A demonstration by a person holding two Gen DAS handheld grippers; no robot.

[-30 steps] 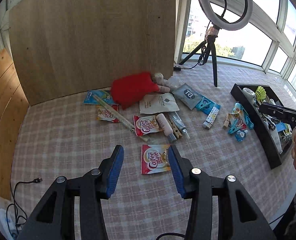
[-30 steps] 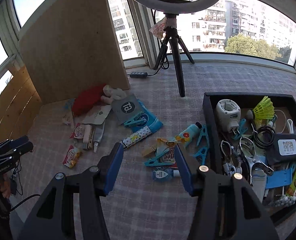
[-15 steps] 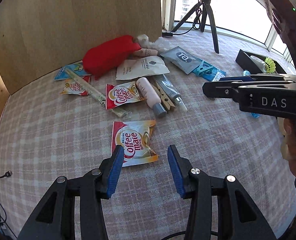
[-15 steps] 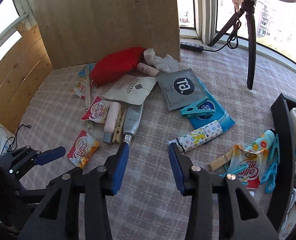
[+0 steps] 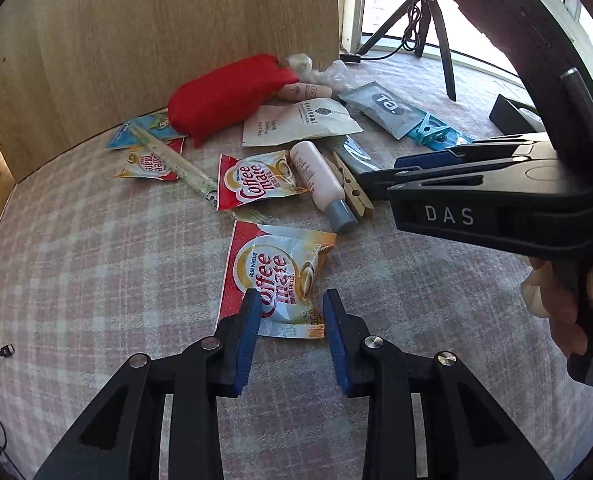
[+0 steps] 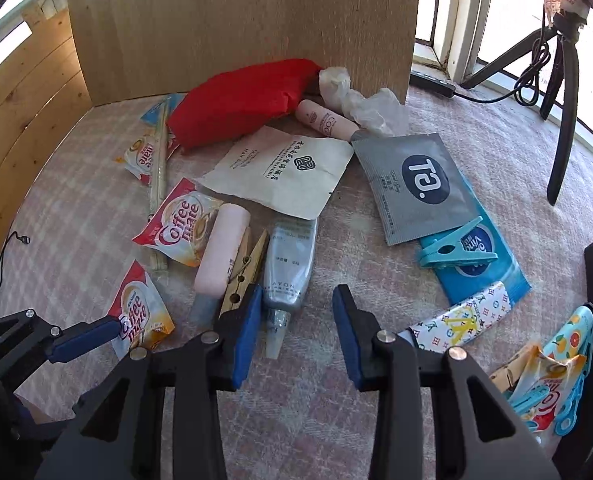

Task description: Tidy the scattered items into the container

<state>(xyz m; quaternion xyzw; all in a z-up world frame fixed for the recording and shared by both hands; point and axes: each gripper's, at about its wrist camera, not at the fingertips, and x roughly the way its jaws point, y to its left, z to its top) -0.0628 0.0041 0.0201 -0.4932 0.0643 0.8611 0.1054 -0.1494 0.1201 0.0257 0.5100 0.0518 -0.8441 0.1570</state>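
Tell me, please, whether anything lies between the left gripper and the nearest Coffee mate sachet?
Nothing visible does. The left gripper is open, its fingers either side of the sachet's near end. The right gripper hangs off to the side, over the wooden clothes peg.

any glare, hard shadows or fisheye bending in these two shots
Left wrist: sun casts a hard shadow beside the sachet; windows blow out white top right; dark vignette corners. Right wrist: board edges bow from fisheye; windows overexposed; tube stays sharp.
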